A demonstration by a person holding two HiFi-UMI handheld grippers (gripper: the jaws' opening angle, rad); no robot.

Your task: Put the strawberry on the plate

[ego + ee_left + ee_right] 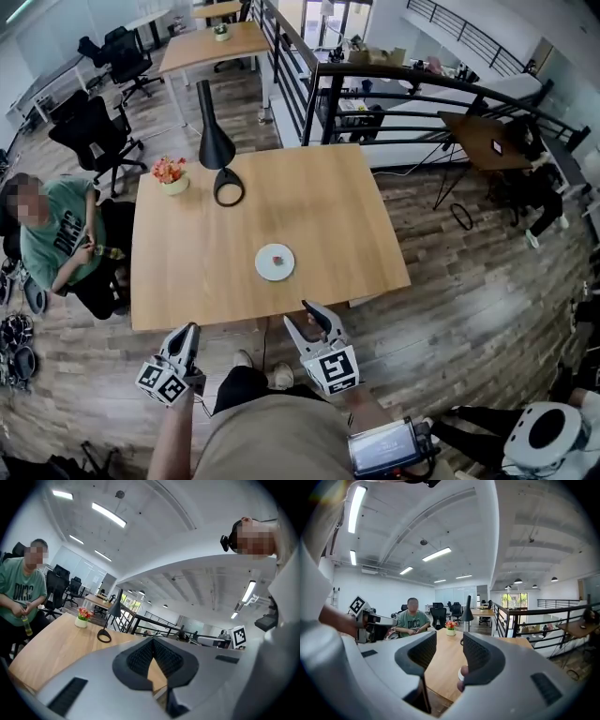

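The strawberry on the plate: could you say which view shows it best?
The head view: the strawberry lies unobstructed on the plate. The right gripper view catches just a sliver of plate; the left gripper view shows neither.

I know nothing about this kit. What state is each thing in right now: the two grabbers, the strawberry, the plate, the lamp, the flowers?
left gripper: shut, nothing in it.
right gripper: open, nothing between the jaws.
strawberry: lying on the plate.
plate: flat on the table.
lamp: upright; whether lit, cannot tell.
flower pot: upright.
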